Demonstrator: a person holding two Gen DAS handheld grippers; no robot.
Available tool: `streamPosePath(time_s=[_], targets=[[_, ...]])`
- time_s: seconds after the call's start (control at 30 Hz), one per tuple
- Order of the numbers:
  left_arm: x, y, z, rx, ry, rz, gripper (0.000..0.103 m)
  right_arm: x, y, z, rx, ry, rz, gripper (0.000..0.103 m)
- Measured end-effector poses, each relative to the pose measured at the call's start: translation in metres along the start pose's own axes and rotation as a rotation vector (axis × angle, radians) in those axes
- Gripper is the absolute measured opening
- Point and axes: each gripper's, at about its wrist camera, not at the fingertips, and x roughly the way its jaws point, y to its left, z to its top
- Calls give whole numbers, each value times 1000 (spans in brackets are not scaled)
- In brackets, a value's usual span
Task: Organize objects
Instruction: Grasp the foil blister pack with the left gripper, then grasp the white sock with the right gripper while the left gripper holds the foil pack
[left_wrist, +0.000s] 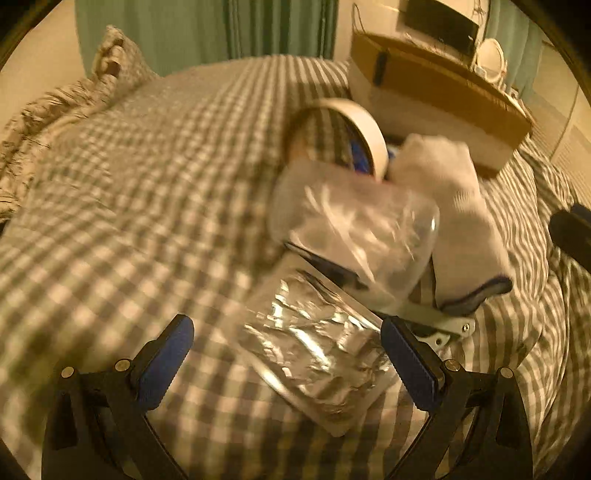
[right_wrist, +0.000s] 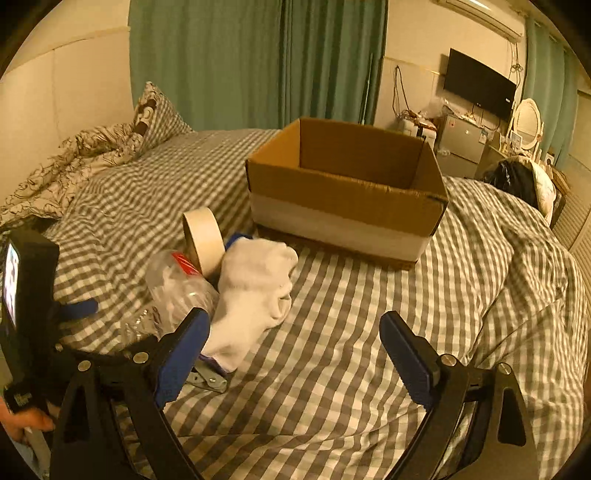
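Observation:
On the checked bed a pile of objects lies together: a silver foil pouch (left_wrist: 317, 350), a clear plastic bottle (left_wrist: 354, 229), a white sock (left_wrist: 454, 206), a roll of tape (left_wrist: 354, 129) and a white metal tool (left_wrist: 439, 321) under the sock. My left gripper (left_wrist: 288, 354) is open and empty, its jaws on either side of the pouch. My right gripper (right_wrist: 295, 350) is open and empty above bare bedding, right of the sock (right_wrist: 255, 288), bottle (right_wrist: 177, 288) and tape (right_wrist: 203, 240). An open cardboard box (right_wrist: 347, 199) stands behind the pile.
A pillow (right_wrist: 159, 114) and rumpled quilt (right_wrist: 74, 166) lie at the head of the bed by green curtains. A TV, fridge and mirror stand at the far right wall. The left gripper's body (right_wrist: 26, 295) shows at the left edge of the right wrist view.

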Motion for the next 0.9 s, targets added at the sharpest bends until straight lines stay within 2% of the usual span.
streamPosePath(time_s=[0.2, 0.27, 0.43, 0.5, 0.57, 0.63, 0.67, 0.7, 0.73, 0.77, 0.8, 0.87, 0.9], targets=[[18, 7, -8, -80, 12, -74, 103, 11, -3, -4, 16, 33, 1, 93], [17, 5, -10, -73, 8, -76, 103, 12, -1, -6, 11, 40, -1, 93], [13, -2, -19, -13, 43, -147, 101, 9, 4, -6, -9, 45, -7, 93], [8, -6, -25, 4, 49, -166, 94, 7, 6, -6, -14, 43, -8, 93], [8, -2, -24, -5, 56, -199, 79, 4, 7, -5, -17, 39, -9, 93], [2, -3, -26, -17, 55, -203, 73, 3, 8, -3, -18, 34, -9, 93], [1, -1, -26, -26, 55, -199, 61, 4, 9, -2, -19, 33, -7, 93], [-1, 2, -26, -36, 52, -186, 56, 5, 9, -1, -19, 35, -2, 93], [-2, 6, -26, -50, 51, -182, 42, 6, 10, 1, -20, 36, 1, 93], [-4, 10, -24, -64, 49, -181, 34, 8, 10, 2, -21, 34, 1, 93], [-6, 13, -23, -78, 45, -183, 31, 10, 10, 4, -22, 34, 2, 93], [-11, 18, -19, -88, 30, -194, 17, 17, 11, 7, -23, 38, 13, 93], [-14, 18, -17, -85, 21, -196, 17, 21, 12, 10, -23, 42, 15, 93]])
